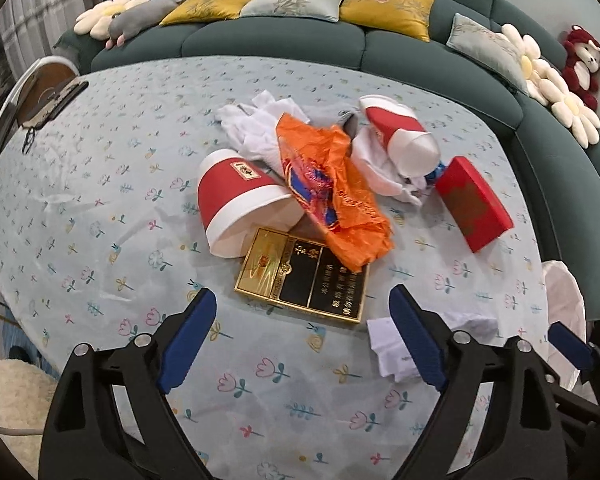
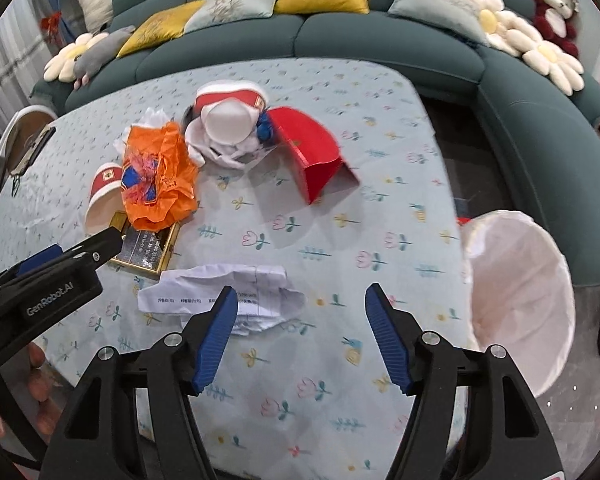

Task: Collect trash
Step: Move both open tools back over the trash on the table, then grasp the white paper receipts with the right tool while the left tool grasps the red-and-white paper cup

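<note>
Trash lies heaped on the flowered tablecloth [image 1: 80, 208]: two red-and-white paper cups [image 1: 236, 204] [image 1: 400, 132] on their sides, an orange plastic bag [image 1: 332, 184], white tissues [image 1: 256, 128], a gold-and-black flat box [image 1: 300, 276], a red box [image 1: 472, 204] and a crumpled printed paper [image 2: 224, 292]. My left gripper [image 1: 304, 312] hovers open just short of the gold box, nothing between its fingers. My right gripper [image 2: 302, 308] is open above the table, its left finger [image 2: 216, 336] over the crumpled paper's near edge. A white-lined bin [image 2: 520, 300] stands off the table's right side.
A dark green sofa [image 1: 284, 40] with yellow and grey cushions and plush toys curves behind and right of the table. A white chair with a dark item on it [image 1: 48, 96] stands at the far left. A fluffy cream stool [image 1: 12, 404] sits at the near left.
</note>
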Motion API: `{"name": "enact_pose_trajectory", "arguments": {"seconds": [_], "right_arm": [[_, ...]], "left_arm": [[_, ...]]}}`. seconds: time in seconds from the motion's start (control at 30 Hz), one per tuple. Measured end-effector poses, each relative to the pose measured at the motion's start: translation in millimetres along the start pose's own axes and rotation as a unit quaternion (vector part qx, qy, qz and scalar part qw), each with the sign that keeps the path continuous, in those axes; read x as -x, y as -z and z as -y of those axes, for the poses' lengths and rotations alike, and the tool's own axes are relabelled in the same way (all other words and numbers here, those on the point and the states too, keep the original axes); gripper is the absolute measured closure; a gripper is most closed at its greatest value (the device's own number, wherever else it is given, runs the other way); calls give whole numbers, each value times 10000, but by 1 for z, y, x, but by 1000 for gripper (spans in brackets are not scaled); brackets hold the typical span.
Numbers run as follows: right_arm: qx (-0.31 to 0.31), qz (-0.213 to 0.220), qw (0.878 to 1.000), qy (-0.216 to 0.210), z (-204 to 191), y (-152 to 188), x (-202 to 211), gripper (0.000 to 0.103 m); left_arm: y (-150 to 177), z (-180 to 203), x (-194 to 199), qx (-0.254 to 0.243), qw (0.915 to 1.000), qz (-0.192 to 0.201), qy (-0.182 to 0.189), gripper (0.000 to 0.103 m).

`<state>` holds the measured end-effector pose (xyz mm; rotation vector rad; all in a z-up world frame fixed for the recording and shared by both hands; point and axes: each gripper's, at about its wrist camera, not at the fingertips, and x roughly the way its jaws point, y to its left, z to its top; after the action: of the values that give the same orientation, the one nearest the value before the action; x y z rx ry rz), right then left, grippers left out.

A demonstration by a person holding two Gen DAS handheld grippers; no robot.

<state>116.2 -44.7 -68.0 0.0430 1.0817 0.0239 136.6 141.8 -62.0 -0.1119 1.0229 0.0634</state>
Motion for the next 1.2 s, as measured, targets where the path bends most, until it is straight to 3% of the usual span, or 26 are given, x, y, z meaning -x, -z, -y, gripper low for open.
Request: {"name": "enact_pose_trajectory", "arguments": {"seconds": [0.5, 0.67, 0.77, 0.8, 0.83, 1.2], "right_arm": [[228, -473, 9977, -426, -8, -9, -54, 41], [306, -486, 9968, -550, -13, -7, -56, 56], [316, -451, 9967, -596, -15, -8, -55, 71], [306, -442, 9969, -570, -14, -9, -55, 90], [282, -478, 9970, -546, -14, -9, -56, 96], [-78, -120, 9991, -407, -8, -14, -32, 100]], "left_arm": [[-1, -2, -42, 361, 9982, -471, 120, 15], [-5, -5, -42, 422, 9982, -426, 59, 15], [-8, -15, -40, 558, 9977, -381, 26, 15], [-9, -20, -39, 597, 9975, -369, 8, 15], [-10, -24, -38, 622, 9975, -349, -24, 15], [-32, -59, -34, 298, 9992, -25, -263, 17]]}}
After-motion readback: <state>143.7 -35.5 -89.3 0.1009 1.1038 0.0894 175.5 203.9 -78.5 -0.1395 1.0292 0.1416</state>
